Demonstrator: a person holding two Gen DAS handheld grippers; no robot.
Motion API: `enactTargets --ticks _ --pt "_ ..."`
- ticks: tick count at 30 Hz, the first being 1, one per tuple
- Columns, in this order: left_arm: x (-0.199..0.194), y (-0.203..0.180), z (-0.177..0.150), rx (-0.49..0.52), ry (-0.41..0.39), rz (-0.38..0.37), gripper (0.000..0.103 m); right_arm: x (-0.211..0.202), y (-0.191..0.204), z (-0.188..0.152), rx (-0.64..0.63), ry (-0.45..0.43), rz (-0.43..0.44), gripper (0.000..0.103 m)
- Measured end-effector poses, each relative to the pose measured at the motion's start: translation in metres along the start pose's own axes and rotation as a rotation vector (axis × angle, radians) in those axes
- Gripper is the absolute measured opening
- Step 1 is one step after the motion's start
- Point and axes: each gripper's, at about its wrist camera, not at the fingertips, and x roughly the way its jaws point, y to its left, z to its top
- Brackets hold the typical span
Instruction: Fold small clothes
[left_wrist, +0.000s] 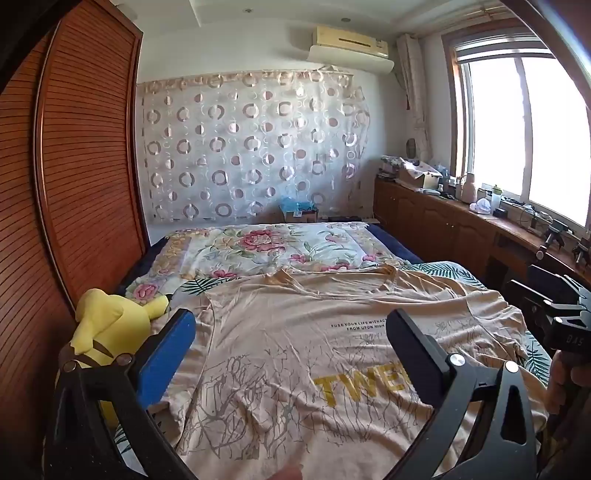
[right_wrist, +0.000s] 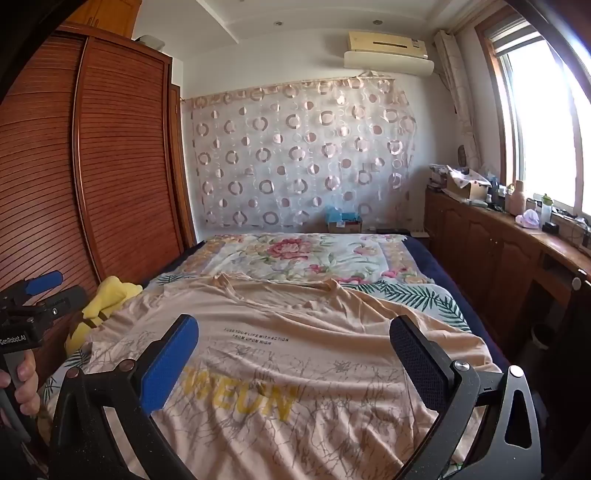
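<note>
I hold the left tool and right tool wide above the unfolded beige T-shirt spread on the bed, gripping nothing.

Nothing stands between my wide jaws above the T-shirt. The yellow plush toy and wardrobe crowd my left side; the wooden cabinet bounds the right.

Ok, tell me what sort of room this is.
Most likely a home bedroom: a bed with a floral quilt, a tall brown louvred wooden wardrobe beside it, and a beige printed T-shirt spread flat on the bed for folding.
</note>
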Motion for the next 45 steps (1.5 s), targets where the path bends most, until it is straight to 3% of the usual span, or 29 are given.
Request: enactTargets --ticks 45 --pt "-0.0043 -0.0019 0.0047 0.005 -0.021 0.007 0.103 -0.0003 0.003 0.0003 -0.006 0.0 -0.005 0.103"
